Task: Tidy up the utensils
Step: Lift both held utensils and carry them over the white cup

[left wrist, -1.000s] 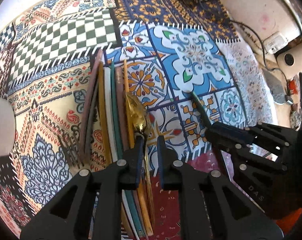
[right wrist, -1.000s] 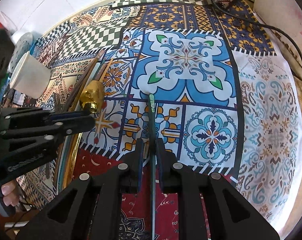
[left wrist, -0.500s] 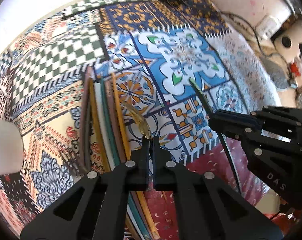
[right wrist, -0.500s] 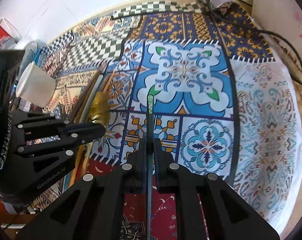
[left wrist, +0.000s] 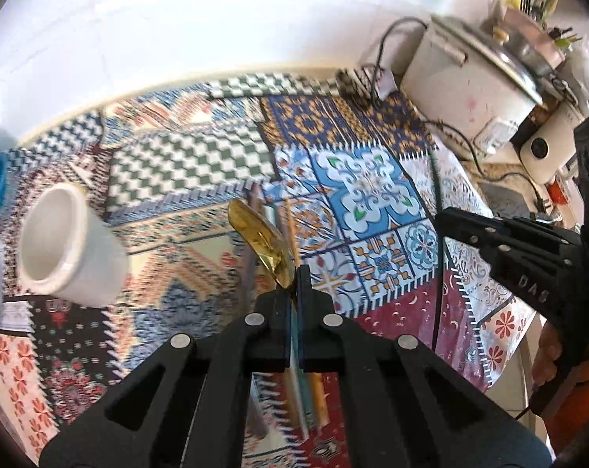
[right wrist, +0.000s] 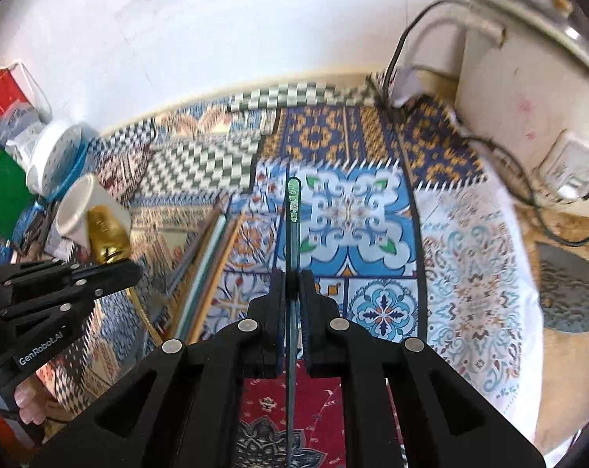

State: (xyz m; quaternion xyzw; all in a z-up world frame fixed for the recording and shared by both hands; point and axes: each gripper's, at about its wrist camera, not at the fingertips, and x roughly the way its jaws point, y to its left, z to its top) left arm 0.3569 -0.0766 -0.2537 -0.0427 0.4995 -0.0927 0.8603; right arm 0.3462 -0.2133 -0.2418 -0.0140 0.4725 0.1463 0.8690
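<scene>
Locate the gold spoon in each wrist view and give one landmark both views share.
Left wrist: gold spoon at centre, bowl rising from the shut left gripper.
Right wrist: gold spoon at far left, above that gripper's fingers.
Shared landmark: white cup.

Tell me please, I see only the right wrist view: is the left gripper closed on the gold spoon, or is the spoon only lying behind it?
Observer: Closed on it. In the left wrist view the left gripper has its fingers shut on the neck of the gold spoon, bowl pointing forward.
Operator: Is the white cup empty?
Observer: Its opening faces the left camera, and nothing shows inside the white cup.
Operator: And my own utensil, how does it look from there?
Observer: The right gripper holds the green utensil; its dark handle hangs below the fingers, over the patterned cloth.
</scene>
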